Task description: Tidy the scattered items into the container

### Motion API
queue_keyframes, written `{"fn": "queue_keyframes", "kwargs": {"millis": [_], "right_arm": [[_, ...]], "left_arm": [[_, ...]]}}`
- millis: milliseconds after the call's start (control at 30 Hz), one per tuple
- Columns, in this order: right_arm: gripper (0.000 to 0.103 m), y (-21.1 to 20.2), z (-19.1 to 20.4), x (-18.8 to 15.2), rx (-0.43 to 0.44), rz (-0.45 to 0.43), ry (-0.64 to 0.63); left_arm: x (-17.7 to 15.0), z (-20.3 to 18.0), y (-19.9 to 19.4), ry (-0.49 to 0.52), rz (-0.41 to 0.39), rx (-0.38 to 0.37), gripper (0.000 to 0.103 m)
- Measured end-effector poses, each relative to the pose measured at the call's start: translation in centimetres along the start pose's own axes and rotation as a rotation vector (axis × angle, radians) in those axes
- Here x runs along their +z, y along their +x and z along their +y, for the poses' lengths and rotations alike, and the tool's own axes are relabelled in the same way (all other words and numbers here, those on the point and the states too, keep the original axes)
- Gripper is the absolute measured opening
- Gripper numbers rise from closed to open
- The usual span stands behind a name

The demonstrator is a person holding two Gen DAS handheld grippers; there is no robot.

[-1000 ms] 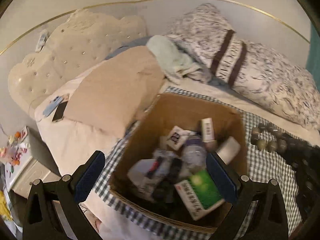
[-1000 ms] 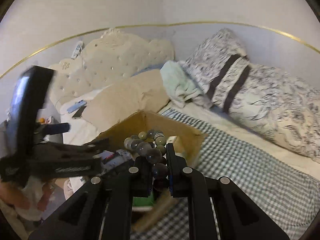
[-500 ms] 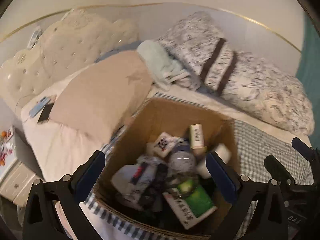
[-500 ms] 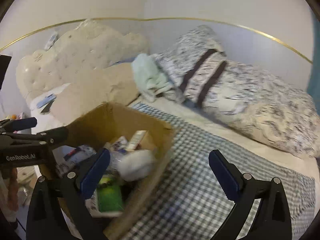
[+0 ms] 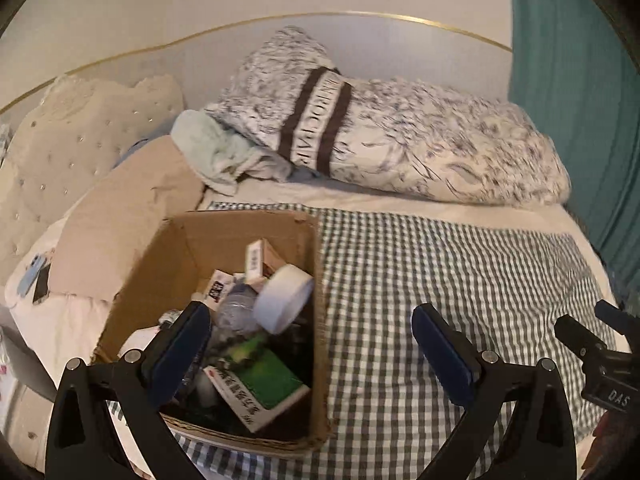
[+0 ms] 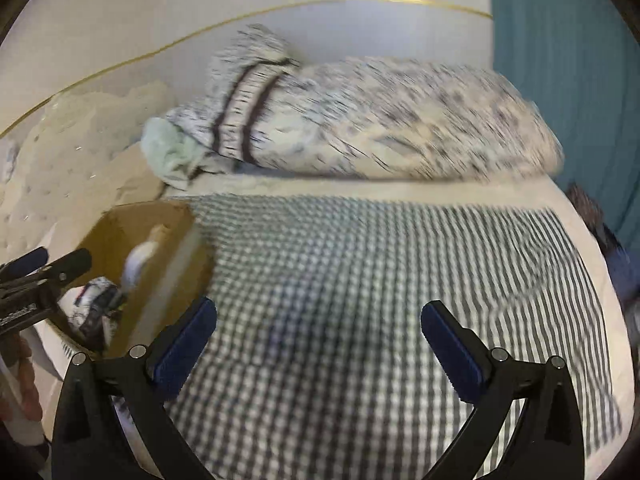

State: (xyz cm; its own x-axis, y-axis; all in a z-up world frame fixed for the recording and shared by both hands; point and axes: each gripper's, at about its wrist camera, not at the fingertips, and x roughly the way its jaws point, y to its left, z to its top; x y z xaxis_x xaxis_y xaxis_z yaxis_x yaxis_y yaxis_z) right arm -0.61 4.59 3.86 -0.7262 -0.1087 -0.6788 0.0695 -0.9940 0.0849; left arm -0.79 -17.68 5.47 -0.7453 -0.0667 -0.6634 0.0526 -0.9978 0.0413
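A brown cardboard box (image 5: 184,248) sits on the checked cloth (image 5: 440,280) on the bed. It holds a green and white carton (image 5: 260,384), a white round tub (image 5: 284,300), small cartons, a clear bottle and a string of dark beads. My left gripper (image 5: 312,356) is open and empty, its left finger over the box and its right over the cloth. My right gripper (image 6: 320,352) is open and empty above the cloth, to the right of the box (image 6: 132,232). It also shows at the right edge of the left wrist view (image 5: 600,360).
A patterned rolled duvet (image 5: 400,136) and a pale green towel (image 5: 212,152) lie at the back. A tan pillow (image 5: 128,216) and tufted headboard (image 5: 72,132) are to the left, with phones (image 5: 36,280) beside them. A teal curtain (image 5: 576,100) hangs at right.
My right gripper opened and let the string of beads go into the box, then swung right over the checked cloth. My left gripper also turned right.
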Motion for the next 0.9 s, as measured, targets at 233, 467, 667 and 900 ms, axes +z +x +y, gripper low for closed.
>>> {"fn": "queue_keyframes", "kwargs": {"millis": [233, 467, 667, 900], "right_arm": [[0.103, -0.1, -3.2, -1.6, -0.025, 0.052, 0.075], [0.103, -0.1, -3.8, -1.3, -0.051, 0.047, 0.072], [0.103, 0.8, -3.7, -1.7, -0.059, 0.066, 0.064], [0.103, 1.4, -3.6, -2.0, -0.069, 0.079, 0.059]], "left_arm": [[-0.6, -3.1, 0.0, 0.052, 0.009, -0.038, 0.103], [-0.9, -4.0, 0.8, 0.058, 0.043, -0.027, 0.103], [-1.0, -3.5, 1.0, 0.029, 0.044, -0.038, 0.103], [-1.4, -2.7, 1.4, -0.027, 0.057, -0.046, 0.103]]}}
